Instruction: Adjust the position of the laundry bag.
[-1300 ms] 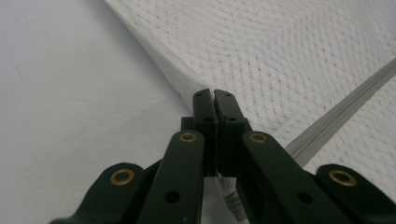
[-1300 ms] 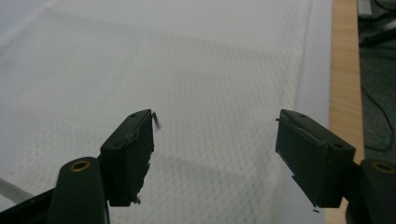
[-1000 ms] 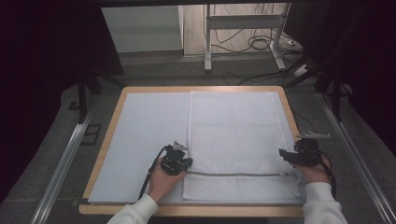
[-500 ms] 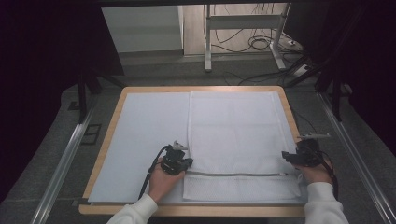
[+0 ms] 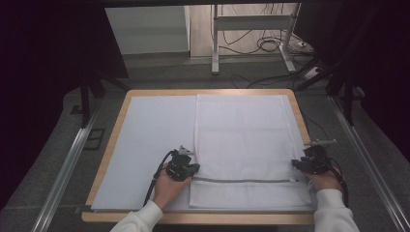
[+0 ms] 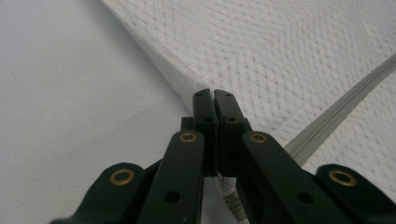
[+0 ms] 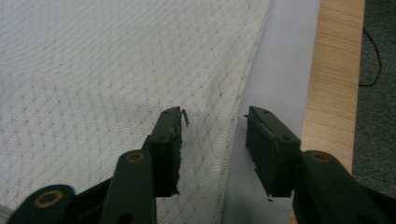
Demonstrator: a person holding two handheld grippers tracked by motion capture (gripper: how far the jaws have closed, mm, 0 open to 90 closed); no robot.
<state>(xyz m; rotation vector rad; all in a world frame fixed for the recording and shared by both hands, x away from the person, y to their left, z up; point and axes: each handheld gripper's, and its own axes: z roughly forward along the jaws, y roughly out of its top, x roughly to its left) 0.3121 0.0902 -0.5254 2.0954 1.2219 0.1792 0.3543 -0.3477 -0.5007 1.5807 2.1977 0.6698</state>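
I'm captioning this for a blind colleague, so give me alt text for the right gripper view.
The right gripper has its two black jaws open astride the right edge of a white mesh cloth, one jaw over the fabric and the other over the pale mat beside it. Beyond the mat runs the table's wooden edge, then grey floor.

We see a white woven cloth [image 5: 246,140], matt, w/ dimpled diamond texture & a grey zip-like strip [image 6: 336,119]. Under it a smooth matt white sheet [image 5: 150,145] on a pale wood table [image 7: 334,70]. Gripper arms: matt black plastic, brass-look rivets.
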